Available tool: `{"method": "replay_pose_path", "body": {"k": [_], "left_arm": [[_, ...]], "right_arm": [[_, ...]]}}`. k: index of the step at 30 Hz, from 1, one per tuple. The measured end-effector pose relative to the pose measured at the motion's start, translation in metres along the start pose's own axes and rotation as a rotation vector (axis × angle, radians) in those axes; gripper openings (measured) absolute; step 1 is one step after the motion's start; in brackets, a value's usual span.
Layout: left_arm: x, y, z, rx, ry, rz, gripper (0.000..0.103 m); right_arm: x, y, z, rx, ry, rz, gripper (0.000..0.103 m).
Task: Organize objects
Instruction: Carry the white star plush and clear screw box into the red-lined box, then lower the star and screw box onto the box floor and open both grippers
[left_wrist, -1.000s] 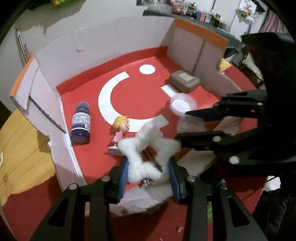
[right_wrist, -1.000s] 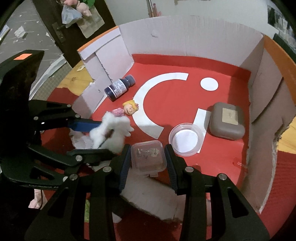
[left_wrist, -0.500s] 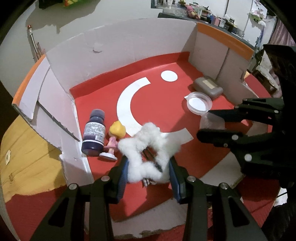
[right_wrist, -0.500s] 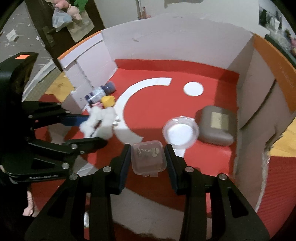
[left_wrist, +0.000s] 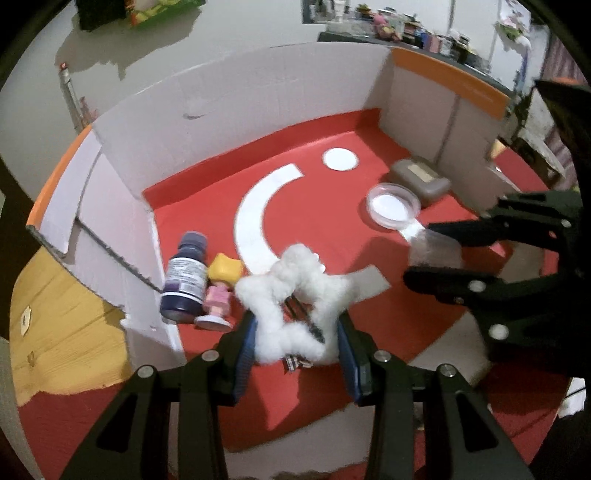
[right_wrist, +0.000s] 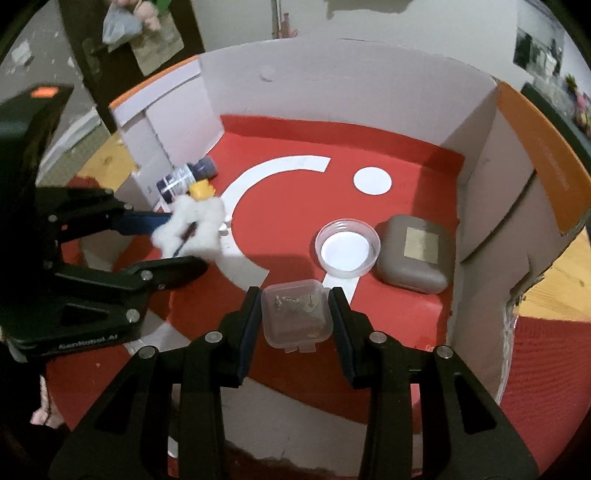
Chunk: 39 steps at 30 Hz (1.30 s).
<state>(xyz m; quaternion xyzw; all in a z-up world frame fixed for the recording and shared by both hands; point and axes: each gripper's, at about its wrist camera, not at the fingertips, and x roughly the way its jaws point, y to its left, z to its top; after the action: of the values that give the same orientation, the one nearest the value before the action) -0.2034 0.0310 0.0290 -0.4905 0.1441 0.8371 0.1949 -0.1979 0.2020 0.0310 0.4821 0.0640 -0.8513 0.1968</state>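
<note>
Left gripper jaws clamping fluffy star, its lower edge hidden, right gripper jaws clamping clear case, contents unclear, bare red floor ahead, box wall beyond.

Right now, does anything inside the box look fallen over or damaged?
Yes. The dark bottle and the small doll both lie on their sides by the box's left wall, whose cardboard edge looks torn. Nothing seems spilled.
</note>
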Motion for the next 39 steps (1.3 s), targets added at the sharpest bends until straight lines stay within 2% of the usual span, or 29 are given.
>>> {"method": "replay_pose_path", "body": {"k": [8, 26, 36, 39], "left_arm": [[0.0, 0.002, 0.002, -0.009, 0.001, -0.022, 0.043], [0.001, 0.004, 0.001, -0.037, -0.013, -0.018, 0.048], [-0.002, 0.006, -0.002, -0.048, -0.02, -0.007, 0.059], [-0.004, 0.006, -0.003, -0.045, -0.022, -0.005, 0.061]], "right_arm": [[0.004, -0.008, 0.004, 0.024, -0.025, -0.045, 0.036], [0.004, -0.01, 0.004, 0.056, -0.034, -0.013, 0.036], [0.001, -0.01, 0.002, 0.064, -0.043, 0.007, 0.036], [-0.002, -0.01, 0.001, 0.067, -0.05, 0.011, 0.04]]}}
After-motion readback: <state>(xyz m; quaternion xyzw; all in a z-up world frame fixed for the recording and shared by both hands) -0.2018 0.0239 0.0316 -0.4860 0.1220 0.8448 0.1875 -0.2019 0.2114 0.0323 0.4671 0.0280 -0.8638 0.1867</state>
